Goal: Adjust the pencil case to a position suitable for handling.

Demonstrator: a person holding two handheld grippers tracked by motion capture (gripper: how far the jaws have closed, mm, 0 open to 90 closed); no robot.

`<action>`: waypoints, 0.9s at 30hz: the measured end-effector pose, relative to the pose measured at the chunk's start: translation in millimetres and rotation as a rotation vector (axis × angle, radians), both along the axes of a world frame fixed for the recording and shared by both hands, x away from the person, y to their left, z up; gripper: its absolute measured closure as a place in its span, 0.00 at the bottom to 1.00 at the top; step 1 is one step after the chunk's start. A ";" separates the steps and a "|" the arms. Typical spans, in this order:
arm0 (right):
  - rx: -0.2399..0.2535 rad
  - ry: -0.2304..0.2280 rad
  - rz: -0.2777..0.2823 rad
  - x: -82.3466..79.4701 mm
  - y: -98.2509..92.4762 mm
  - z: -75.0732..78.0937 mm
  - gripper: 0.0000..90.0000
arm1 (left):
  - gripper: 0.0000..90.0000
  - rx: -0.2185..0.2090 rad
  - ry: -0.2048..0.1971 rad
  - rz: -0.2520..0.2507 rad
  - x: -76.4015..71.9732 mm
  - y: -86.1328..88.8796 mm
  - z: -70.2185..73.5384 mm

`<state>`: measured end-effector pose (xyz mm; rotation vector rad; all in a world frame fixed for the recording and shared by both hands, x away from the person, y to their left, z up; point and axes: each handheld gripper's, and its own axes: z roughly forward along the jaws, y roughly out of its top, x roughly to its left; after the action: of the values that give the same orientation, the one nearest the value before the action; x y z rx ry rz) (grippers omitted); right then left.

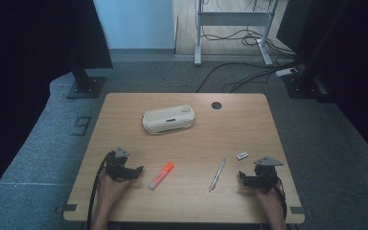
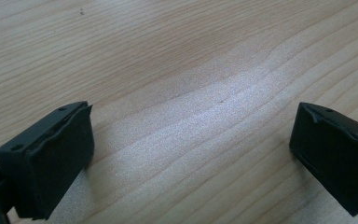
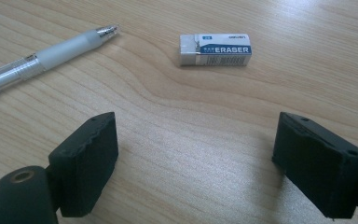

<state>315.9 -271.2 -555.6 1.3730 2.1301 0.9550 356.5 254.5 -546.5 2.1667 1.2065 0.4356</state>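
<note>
High view, contents by size.

Table (image 1: pixel 182 139): light wood, one dark round hole near the far edge.

Pencil case (image 1: pixel 168 119): cream, closed, lying flat toward the far middle, well apart from both grippers.

Left gripper (image 1: pixel 135 171): low at the near left, jaws wide with bare wood between them in the left gripper view; nothing held.

Right gripper (image 1: pixel 243 178): low at the near right, jaws wide, nothing held.

Highlighter (image 1: pixel 161 175): orange with a pale body, lying at a slant just beside the left gripper's tips, not touching.

Pen (image 1: pixel 217 175): clear and silver, lying near the right gripper, on its inner side; its tip (image 3: pixel 107 31) shows in the right gripper view.

Eraser (image 3: pixel 215 49): white with a blue sleeve, flat on the wood ahead of the right gripper's open jaws, near but apart.

Handling note, a judgement: the work looks set to begin with a pick-up. For the eraser, move the right gripper forward until the block sits squarely between the pads, keep the jaws level with the table, and close across its short sides so it does not skid. For the highlighter, turn the left jaws across its barrel before closing.
</note>
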 end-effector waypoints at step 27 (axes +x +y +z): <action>0.000 0.000 -0.002 -0.9 0.5 0.0 0.15 | 0.15 -0.087 -0.026 -0.109 33.2 -14.4 53.9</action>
<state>315.0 -270.8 -555.5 1.3751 2.1287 0.9537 389.7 240.2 -492.6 2.1336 1.0671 0.3574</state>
